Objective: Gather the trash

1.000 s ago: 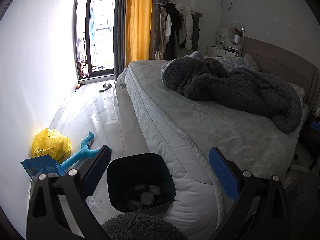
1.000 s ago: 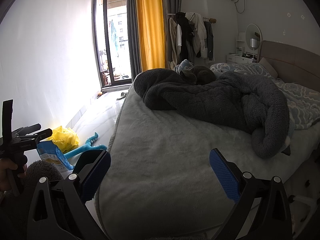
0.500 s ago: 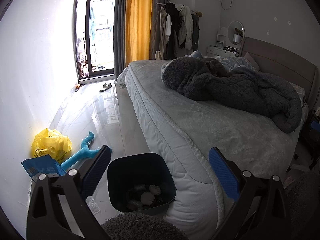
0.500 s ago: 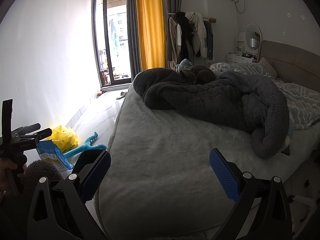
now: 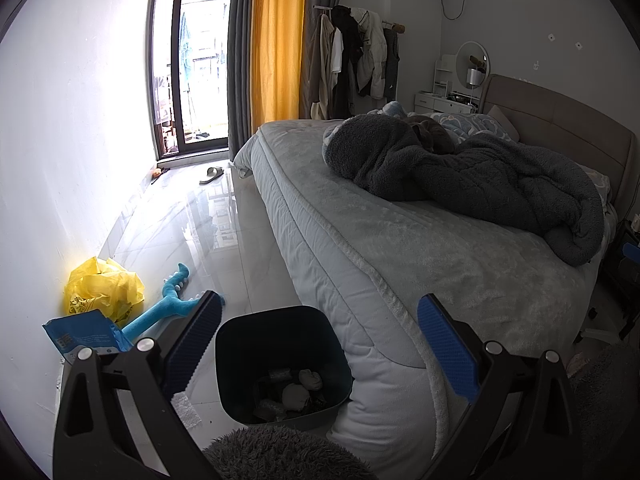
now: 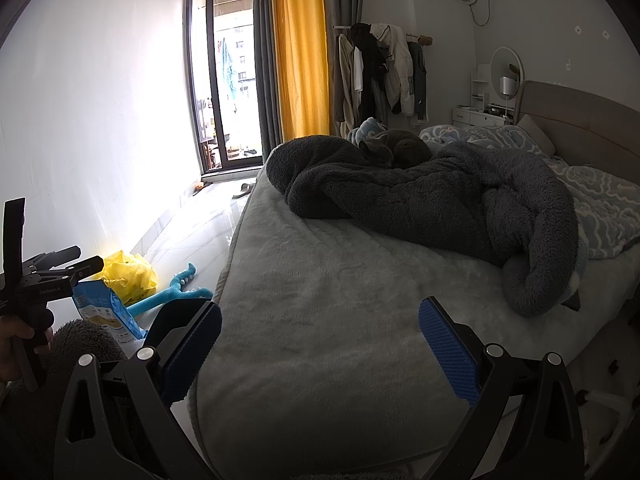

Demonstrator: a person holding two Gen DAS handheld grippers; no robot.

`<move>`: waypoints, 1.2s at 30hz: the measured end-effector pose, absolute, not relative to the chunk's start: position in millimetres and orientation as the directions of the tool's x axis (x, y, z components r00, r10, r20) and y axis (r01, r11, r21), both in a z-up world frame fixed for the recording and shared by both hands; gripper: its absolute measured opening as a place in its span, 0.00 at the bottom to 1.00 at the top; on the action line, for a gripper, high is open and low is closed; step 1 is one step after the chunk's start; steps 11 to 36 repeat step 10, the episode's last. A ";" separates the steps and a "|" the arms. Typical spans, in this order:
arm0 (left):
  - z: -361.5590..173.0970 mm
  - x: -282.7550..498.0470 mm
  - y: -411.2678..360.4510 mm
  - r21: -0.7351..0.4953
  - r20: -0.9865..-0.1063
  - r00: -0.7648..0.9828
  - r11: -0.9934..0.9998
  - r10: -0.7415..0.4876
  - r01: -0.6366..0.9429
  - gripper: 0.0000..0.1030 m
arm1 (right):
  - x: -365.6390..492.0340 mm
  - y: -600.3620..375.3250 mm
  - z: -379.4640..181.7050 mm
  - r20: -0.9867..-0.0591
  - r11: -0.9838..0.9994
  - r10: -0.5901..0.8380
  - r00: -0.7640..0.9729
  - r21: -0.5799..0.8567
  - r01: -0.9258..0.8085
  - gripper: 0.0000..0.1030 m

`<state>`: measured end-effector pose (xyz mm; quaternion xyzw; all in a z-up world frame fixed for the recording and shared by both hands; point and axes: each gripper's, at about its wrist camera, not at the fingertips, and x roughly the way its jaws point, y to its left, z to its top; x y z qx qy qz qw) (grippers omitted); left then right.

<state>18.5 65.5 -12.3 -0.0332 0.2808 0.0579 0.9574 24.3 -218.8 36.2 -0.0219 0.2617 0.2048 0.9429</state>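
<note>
Here, both grippers are spread wide and hold nothing: the left gripper (image 5: 318,344) hangs above the dark bin (image 5: 280,360), which stands on the floor against the bed (image 5: 400,248) (crumpled scraps lie in its bottom). The right gripper (image 6: 320,344) hovers over the mattress. A yellow bag (image 5: 102,286) and a blue packet (image 5: 86,334) lie by the wall.

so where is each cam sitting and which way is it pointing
Left wrist: low by the bed's foot corner, facing the window across the floor, trash bin between the open fingers of the left gripper.
Right wrist: higher, over the mattress, facing the grey blanket; open right gripper, the left gripper and hand at its left edge.
Shared: yellow bag, blue packet.
</note>
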 end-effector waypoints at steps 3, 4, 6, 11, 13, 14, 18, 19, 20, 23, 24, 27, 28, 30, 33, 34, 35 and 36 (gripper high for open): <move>-13.1 18.4 65.2 -0.030 -0.542 0.835 0.992 0.088 -0.125 0.97 | 24.3 -218.8 36.4 -0.503 0.915 0.375 0.779 0.066 -0.398 0.97; -14.0 18.1 64.9 -0.026 -0.543 0.835 0.992 0.090 -0.124 0.97 | 24.4 -218.8 36.4 -0.503 0.915 0.375 0.779 0.066 -0.398 0.97; -15.9 17.4 63.8 -0.015 -0.542 0.835 0.992 0.094 -0.122 0.97 | 24.6 -218.8 36.4 -0.503 0.915 0.375 0.779 0.066 -0.398 0.97; -16.7 17.5 62.0 -0.004 -0.540 0.836 0.993 0.099 -0.119 0.97 | 24.6 -218.9 36.7 -0.503 0.915 0.375 0.779 0.066 -0.398 0.97; -16.7 17.5 62.0 -0.004 -0.540 0.836 0.993 0.099 -0.119 0.97 | 24.6 -218.9 36.7 -0.503 0.915 0.375 0.779 0.066 -0.398 0.97; -16.7 17.5 62.0 -0.004 -0.540 0.836 0.993 0.099 -0.119 0.97 | 24.6 -218.9 36.7 -0.503 0.915 0.375 0.779 0.066 -0.398 0.97; -16.7 17.5 62.0 -0.004 -0.540 0.836 0.993 0.099 -0.119 0.97 | 24.6 -218.9 36.7 -0.503 0.915 0.375 0.779 0.066 -0.398 0.97; -16.7 17.5 62.0 -0.004 -0.540 0.836 0.993 0.099 -0.119 0.97 | 24.6 -218.9 36.7 -0.503 0.915 0.375 0.779 0.066 -0.398 0.97; -16.7 17.5 62.0 -0.004 -0.540 0.836 0.993 0.099 -0.119 0.97 | 24.6 -218.9 36.7 -0.503 0.915 0.375 0.779 0.066 -0.398 0.97; -16.7 17.5 62.0 -0.004 -0.540 0.836 0.993 0.099 -0.119 0.97 | 24.6 -218.9 36.7 -0.503 0.915 0.375 0.779 0.066 -0.398 0.97; -16.7 17.5 62.0 -0.004 -0.540 0.836 0.993 0.099 -0.119 0.97 | 24.6 -218.9 36.7 -0.503 0.915 0.375 0.779 0.066 -0.398 0.97; -16.7 17.5 62.0 -0.004 -0.540 0.836 0.993 0.099 -0.119 0.97 | 24.6 -218.9 36.7 -0.503 0.915 0.375 0.779 0.066 -0.398 0.97; -16.7 17.5 62.0 -0.004 -0.540 0.836 0.993 0.099 -0.119 0.97 | 24.6 -218.9 36.7 -0.503 0.915 0.375 0.779 0.066 -0.398 0.97; -16.7 17.5 62.0 -0.004 -0.540 0.836 0.993 0.099 -0.119 0.97 | 24.6 -218.9 36.7 -0.503 0.915 0.375 0.779 0.066 -0.398 0.97; -16.7 17.5 62.0 -0.004 -0.540 0.836 0.993 0.099 -0.119 0.97 | 24.6 -218.9 36.7 -0.503 0.915 0.375 0.779 0.066 -0.398 0.97; -16.7 17.5 62.0 -0.004 -0.540 0.836 0.993 0.099 -0.119 0.97 | 24.6 -218.9 36.7 -0.503 0.915 0.375 0.779 0.066 -0.398 0.97; -16.7 17.5 62.0 -0.004 -0.540 0.836 0.993 0.099 -0.119 0.97 | 24.6 -218.9 36.7 -0.503 0.915 0.375 0.779 0.066 -0.398 0.97; -16.7 17.5 62.0 -0.004 -0.540 0.836 0.993 0.099 -0.119 0.97 | 24.6 -218.9 36.7 -0.503 0.915 0.375 0.779 0.066 -0.398 0.97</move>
